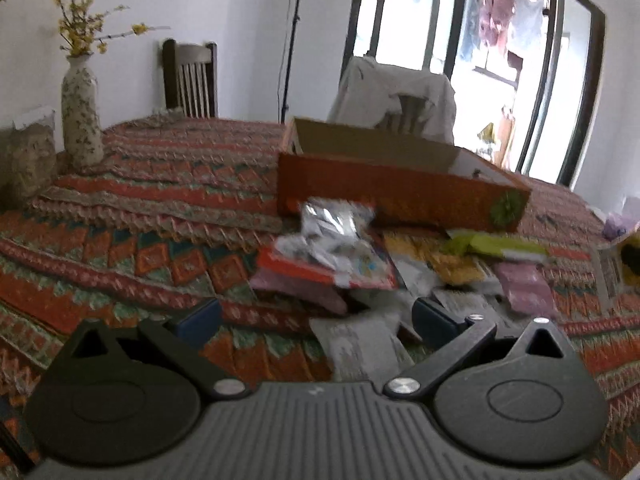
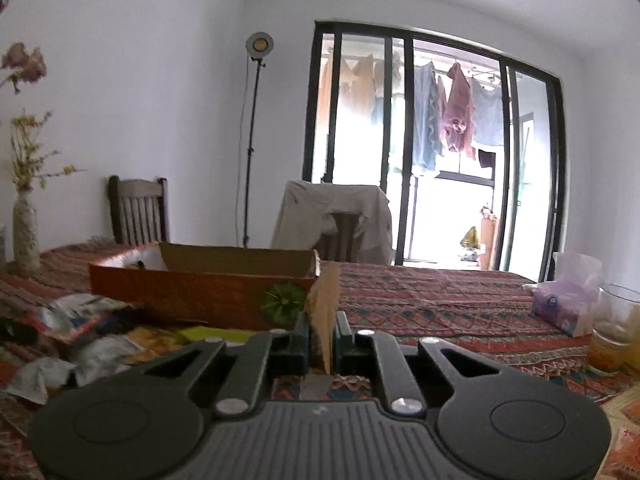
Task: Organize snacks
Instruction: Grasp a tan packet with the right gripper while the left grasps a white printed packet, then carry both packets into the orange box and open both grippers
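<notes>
Our right tongs pinch a tan snack packet, held upright on edge. The orange box lies just ahead and to their left on the worktop. Only the left view shows our left tongs spread above the loose snack pile.

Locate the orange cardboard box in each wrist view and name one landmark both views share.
Left wrist: orange box, centre right, behind the snack pile.
Right wrist: orange box, left of centre, beyond the shut right gripper.
Shared landmark: cloth-draped chair behind the box.
</notes>
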Demonstrator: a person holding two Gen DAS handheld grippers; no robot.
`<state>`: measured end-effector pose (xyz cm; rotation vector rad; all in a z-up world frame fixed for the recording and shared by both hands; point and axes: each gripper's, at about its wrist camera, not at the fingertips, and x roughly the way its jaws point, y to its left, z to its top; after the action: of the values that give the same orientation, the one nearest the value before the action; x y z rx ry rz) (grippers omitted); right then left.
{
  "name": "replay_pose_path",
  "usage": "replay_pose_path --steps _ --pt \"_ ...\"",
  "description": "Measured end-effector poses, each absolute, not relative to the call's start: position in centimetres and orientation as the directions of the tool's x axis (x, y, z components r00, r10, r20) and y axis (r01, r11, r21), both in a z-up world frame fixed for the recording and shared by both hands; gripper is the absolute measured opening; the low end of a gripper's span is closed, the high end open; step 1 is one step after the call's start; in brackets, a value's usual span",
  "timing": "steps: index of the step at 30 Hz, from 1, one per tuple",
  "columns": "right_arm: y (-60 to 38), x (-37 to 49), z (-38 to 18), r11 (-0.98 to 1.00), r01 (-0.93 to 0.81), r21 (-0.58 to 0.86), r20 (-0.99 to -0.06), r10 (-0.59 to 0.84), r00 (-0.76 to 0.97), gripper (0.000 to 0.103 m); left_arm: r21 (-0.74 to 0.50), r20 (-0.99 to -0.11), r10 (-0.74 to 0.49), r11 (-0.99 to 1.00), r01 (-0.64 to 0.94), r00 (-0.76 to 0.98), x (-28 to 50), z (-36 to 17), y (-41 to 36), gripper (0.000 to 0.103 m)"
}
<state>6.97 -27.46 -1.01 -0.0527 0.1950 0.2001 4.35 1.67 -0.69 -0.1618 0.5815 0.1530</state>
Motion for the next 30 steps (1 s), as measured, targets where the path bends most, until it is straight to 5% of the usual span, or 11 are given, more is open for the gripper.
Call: replay_pose_path --steps 10,14,20,30 --pt "-27.4 6.1 -1.3 0.972 -0.236 -0.01 -0.218 0.228 0.949 0.011 -0.02 -0.613 0.163 0.975 -0.221 0.773 6.2 -2.5 -1.1 0.103" --pt "-27.3 5.9 -1.5 0.97 -0.241 -0.009 -0.225 0.233 0.946 0.011 -0.046 -0.641 0.14 0.974 -0.22 0.755 6.7 -3.3 -1.0 0.076" --pt "-26.9 5.5 -1.5 0.969 -0.248 -0.018 -0.232 0.237 0.943 0.011 -0.004 -0.623 0.177 0.973 -0.229 0.762 6.1 -3.5 -1.3 0.053" --pt "-26.4 4.8 -0.9 0.968 -0.251 -0.025 -0.224 0.239 0.945 0.011 -0.072 -0.578 0.085 0.985 -0.154 0.812 4.2 -2.0 -0.7 0.05"
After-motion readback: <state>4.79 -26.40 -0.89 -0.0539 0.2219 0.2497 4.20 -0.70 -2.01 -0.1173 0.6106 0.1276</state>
